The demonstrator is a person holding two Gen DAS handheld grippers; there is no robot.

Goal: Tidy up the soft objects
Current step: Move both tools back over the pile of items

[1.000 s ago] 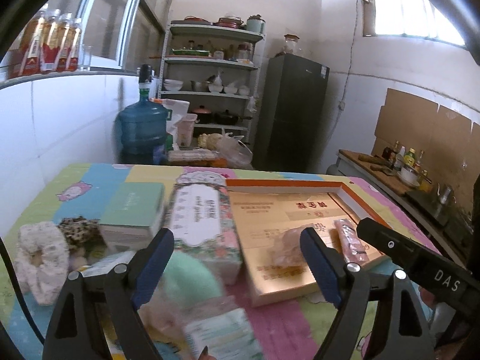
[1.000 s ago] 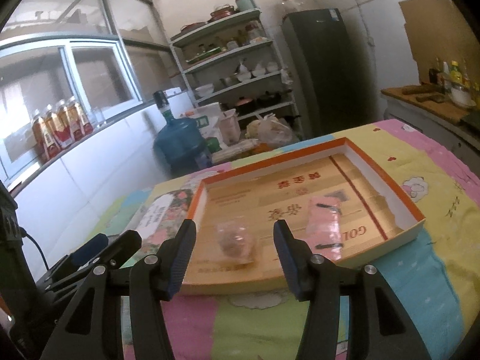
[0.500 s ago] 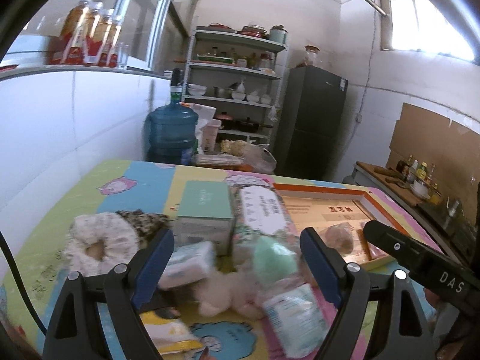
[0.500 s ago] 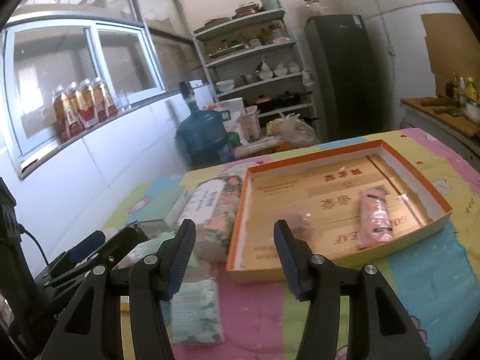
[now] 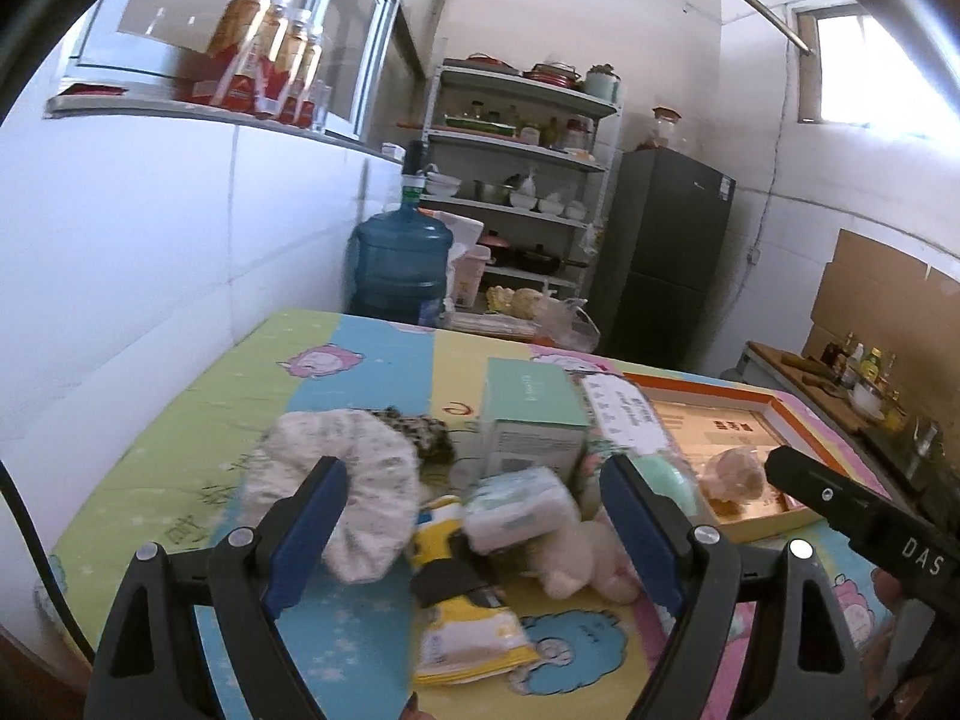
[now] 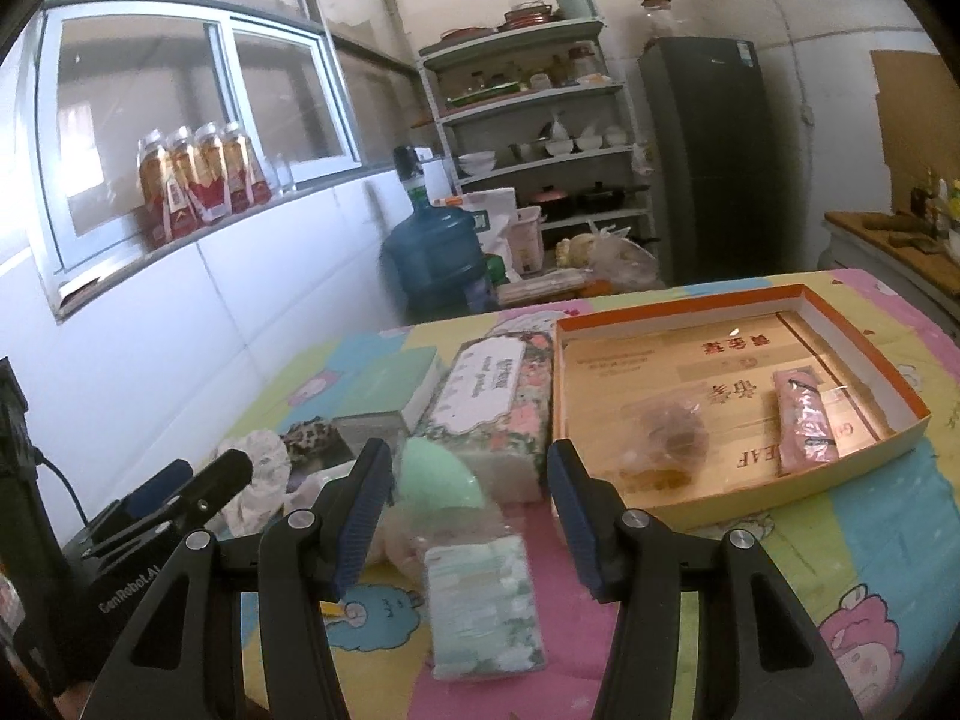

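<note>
Both my grippers hang above the near edge of the table covered in a pastel cartoon-print cloth (image 5: 372, 372), tilted down and forward, side by side. My left gripper (image 5: 471, 531) has its blue-padded jaws spread wide with nothing clamped between them; the pads touch no object. My right gripper (image 6: 468, 516) is about half open, also empty, pads clear of everything.

Soft things sit in a loose pile just ahead of both grippers: a white ruffled fabric scrunchie (image 5: 336, 480) on the left, a dark leopard-print scrunchie (image 5: 420, 435) right behind it and touching, a yellow-and-black packet (image 5: 462, 612) lying flat nearest me, a pale green soft tissue pack (image 6: 483, 612) in clear wrap, a mint-green rounded sponge (image 6: 435, 483), and a cream plush toy (image 5: 576, 561) partly under the tissue pack in the left wrist view. Behind the pile stand a mint-topped cardboard box (image 5: 531, 420) and a floral-print tissue box (image 6: 495, 402), touching each other.

To the right lies an open shallow orange-rimmed cardboard tray (image 6: 870, 354). Inside it: a clear-wrapped brownish lump (image 6: 666, 435), identity unclear, and a pink flat packet (image 6: 801, 423), apart from each other.
</note>
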